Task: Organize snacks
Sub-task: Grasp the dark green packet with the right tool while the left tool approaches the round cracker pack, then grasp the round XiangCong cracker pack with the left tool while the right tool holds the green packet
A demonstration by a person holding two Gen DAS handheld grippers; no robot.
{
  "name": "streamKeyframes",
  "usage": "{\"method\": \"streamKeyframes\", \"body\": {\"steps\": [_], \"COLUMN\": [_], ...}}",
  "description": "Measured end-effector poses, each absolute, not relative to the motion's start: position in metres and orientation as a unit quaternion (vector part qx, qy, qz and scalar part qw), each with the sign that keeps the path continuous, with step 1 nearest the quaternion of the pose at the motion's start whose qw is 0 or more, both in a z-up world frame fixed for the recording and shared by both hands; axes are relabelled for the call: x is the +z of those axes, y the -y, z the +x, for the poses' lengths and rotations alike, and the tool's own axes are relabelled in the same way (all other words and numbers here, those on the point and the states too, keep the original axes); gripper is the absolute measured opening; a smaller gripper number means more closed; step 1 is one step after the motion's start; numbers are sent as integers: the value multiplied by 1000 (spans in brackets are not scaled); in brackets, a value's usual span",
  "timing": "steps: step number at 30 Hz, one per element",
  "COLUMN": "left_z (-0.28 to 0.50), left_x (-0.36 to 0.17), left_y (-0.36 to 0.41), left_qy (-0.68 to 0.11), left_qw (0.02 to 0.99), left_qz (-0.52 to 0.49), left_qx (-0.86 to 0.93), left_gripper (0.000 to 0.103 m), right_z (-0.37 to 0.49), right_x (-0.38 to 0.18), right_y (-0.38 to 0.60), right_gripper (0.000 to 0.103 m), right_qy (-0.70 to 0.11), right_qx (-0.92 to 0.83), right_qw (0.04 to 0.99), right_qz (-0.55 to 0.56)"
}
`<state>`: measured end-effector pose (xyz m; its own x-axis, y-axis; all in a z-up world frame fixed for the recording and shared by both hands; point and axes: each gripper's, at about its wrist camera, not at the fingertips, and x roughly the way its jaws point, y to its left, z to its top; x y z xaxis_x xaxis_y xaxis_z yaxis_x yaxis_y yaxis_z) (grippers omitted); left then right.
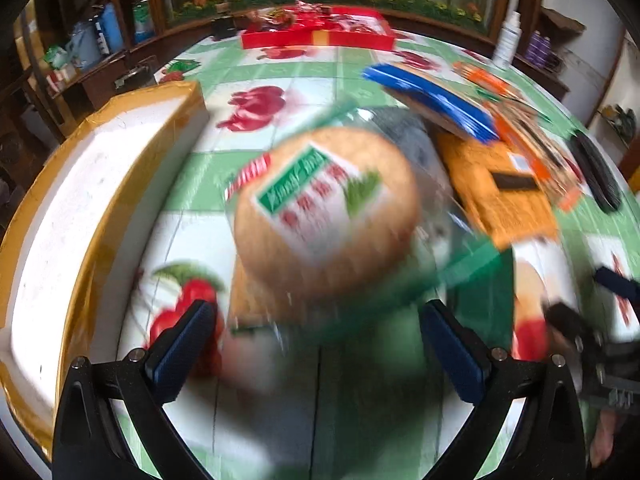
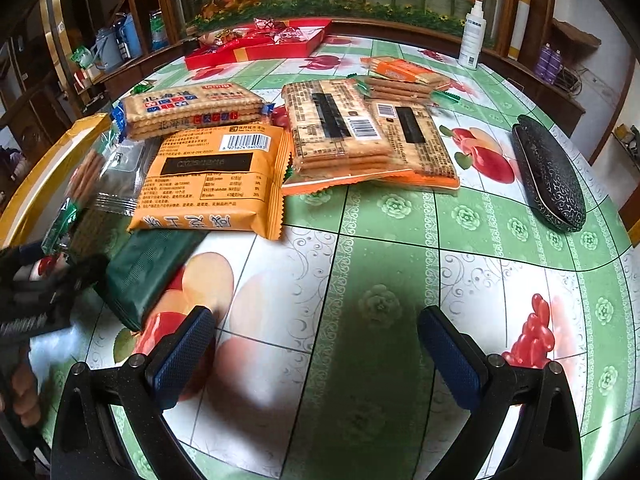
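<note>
A round-biscuit packet (image 1: pixel 328 216) in a clear wrapper with green ends fills the left wrist view, heavily blurred. It lies just ahead of my left gripper (image 1: pixel 322 342), whose blue-padded fingers stand wide apart; its near green end reaches in between them without touching either pad. The right wrist view has the same packet (image 2: pixel 88 176) at the far left, beside a white foam box (image 2: pixel 48 168). My right gripper (image 2: pixel 316 344) is open over bare tablecloth, holding nothing. Ahead of it lie a dark green packet (image 2: pixel 152 272), an orange packet (image 2: pixel 216 180) and a blue-ended biscuit packet (image 2: pixel 192 110).
The white foam box (image 1: pixel 80 220), edged with yellow tape, runs along the table's left side. Two clear cracker packs (image 2: pixel 340 128) lie mid-table. A red candy tray (image 2: pixel 260 46) sits at the back, with a spray bottle (image 2: pixel 472 36) and black glasses case (image 2: pixel 548 172) at right.
</note>
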<state>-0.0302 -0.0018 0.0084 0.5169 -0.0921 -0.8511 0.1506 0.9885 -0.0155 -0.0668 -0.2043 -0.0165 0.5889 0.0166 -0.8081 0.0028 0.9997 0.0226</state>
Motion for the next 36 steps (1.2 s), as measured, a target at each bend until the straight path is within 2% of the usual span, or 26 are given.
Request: {"method": "streamKeyframes", "body": {"steps": [8, 10, 11, 12, 13, 14, 15, 21, 26, 28, 32, 34, 36], "left_z": [-75, -80, -83, -85, -86, -87, -87, -89, -92, -93, -96, -96, -96], "left_x": [20, 20, 19, 18, 18, 18, 18, 19, 21, 21, 22, 21, 21], "left_y": [-10, -13, -14, -15, -17, -20, -21, -24, -27, -27, -25, -24, -24], "left_qy": [-460, -457, -456, -456, -456, -456, -453, -439, -430, -426, -421, -421, -421], "left_qw": [879, 880, 881, 882, 881, 881, 882, 889, 895, 896, 899, 899, 899], "left_qz": [8, 15, 20, 21, 16, 10, 6, 12, 5, 6, 12, 15, 18], "left_qx": [-129, -126, -122, -119, -121, -127, -129, -127, -122, -121, -119, -120, -122], "left_gripper": [101, 91, 80, 72, 70, 69, 69, 69, 69, 69, 69, 69, 69], "right_z": [-72, -80, -83, -86, -88, -89, -89, -76, -56, -47, -35, -36, -41], "right_x": [-16, -14, -13, -12, -11, -10, -8, 4, 3, 0, -5, -5, -5], "right_y": [204, 202, 201, 199, 196, 193, 191, 172, 140, 126, 105, 108, 119], "right_gripper": [102, 99, 98, 93, 84, 81, 77, 77, 75, 67, 62, 54, 50], "right_qy": [-458, -450, -449, -446, -444, -444, -445, -456, -475, -482, -478, -477, -475], "right_qx": [28, 51, 59, 64, 69, 74, 79, 121, 119, 105, 68, 66, 74], "right_qw": [888, 891, 892, 892, 893, 892, 891, 877, 868, 867, 875, 877, 877], "right_qz": [7, 19, 23, 26, 28, 28, 33, 87, 78, 63, 0, -17, -28]}}
